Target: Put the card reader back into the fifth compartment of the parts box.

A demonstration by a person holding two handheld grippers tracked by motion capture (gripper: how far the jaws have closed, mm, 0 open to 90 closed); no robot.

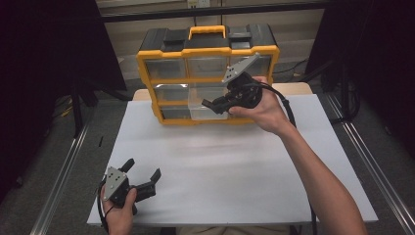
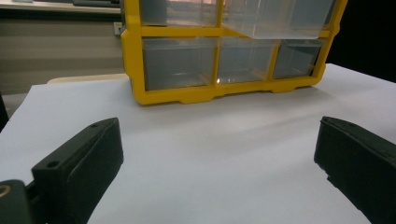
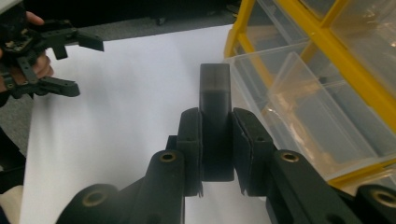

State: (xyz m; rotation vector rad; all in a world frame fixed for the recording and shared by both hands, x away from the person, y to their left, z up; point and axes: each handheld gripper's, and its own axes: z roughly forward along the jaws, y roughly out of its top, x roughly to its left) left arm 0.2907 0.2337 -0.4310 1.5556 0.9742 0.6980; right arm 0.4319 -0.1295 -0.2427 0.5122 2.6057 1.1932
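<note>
Right tool (image 3: pixel 217 154) clamped on a small dark grey block (image 3: pixel 215 100), beside the pulled-out clear drawer (image 3: pixel 299 112) of the yellow parts organizer (image 1: pixel 208 73).
Judgement: lift the block over the drawer's front wall, centre it above the cavity, then release; the wall at 3 o'clock may snag it. Left tool (image 1: pixel 142 182) gapes empty at 7 o'clock on the white bench (image 1: pixel 230 166), well clear.

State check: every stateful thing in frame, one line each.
Organizer box: upright at the table's far edge.
Middle clear drawer: pulled out, looks empty.
Other drawers: pushed in.
Dark block: clamped, held by the pulled-out drawer.
Right gripper: shut on the dark block.
Left gripper: open, holding nothing, low over the white table.
</note>
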